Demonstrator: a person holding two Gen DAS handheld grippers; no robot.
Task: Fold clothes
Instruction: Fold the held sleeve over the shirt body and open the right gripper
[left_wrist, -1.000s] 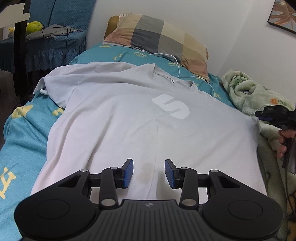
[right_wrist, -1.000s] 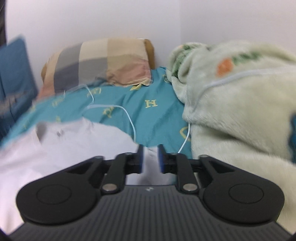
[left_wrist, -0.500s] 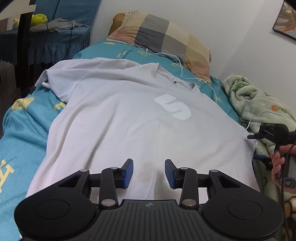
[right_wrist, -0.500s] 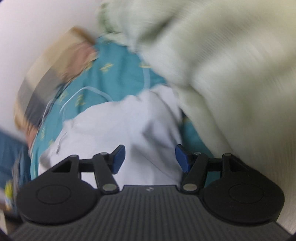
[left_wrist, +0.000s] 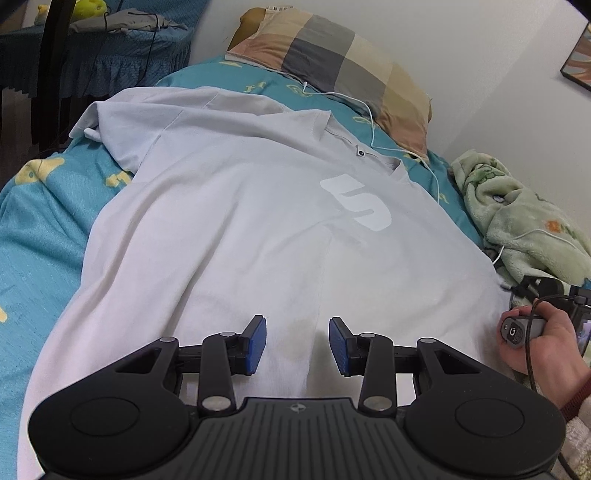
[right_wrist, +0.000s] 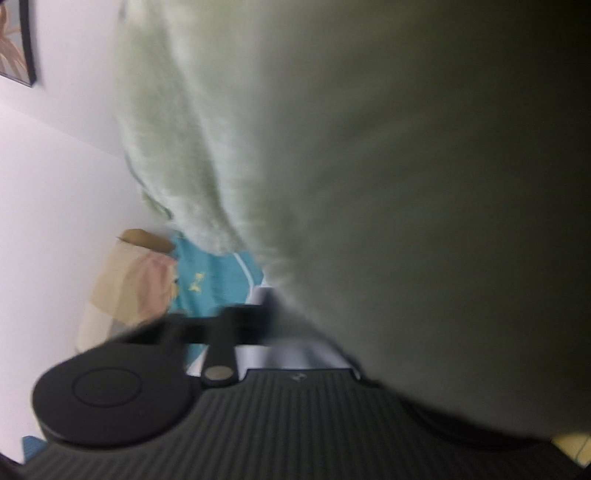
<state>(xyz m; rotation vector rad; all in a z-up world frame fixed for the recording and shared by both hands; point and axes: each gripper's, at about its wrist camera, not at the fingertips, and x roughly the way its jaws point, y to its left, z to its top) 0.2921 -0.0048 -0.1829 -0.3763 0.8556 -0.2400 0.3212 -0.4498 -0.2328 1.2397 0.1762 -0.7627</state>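
A pale grey T-shirt (left_wrist: 258, 221) with a white "5" lies spread flat, front up, on the bed. My left gripper (left_wrist: 297, 343) hovers open just above its hem at the near middle, with nothing between the blue pads. My right gripper (left_wrist: 532, 291), held by a hand (left_wrist: 543, 339), sits low at the shirt's right edge beside the green blanket (left_wrist: 517, 221). In the blurred, rolled right wrist view the right gripper (right_wrist: 291, 317) is closing. White shirt cloth (right_wrist: 295, 356) shows at the jaws. The blanket (right_wrist: 369, 184) hides one finger, so the grip is unclear.
A checked pillow (left_wrist: 343, 62) lies at the head of the bed, and a white cable (left_wrist: 369, 110) runs from it past the collar. The teal sheet (left_wrist: 37, 240) shows on the left. A blue-covered table (left_wrist: 110, 55) stands beyond the bed. A wall runs along the right.
The right gripper rolled strongly and sank to the shirt's right edge against the blanket, its jaws widening and then narrowing. The left gripper stayed over the hem and rolled slightly.
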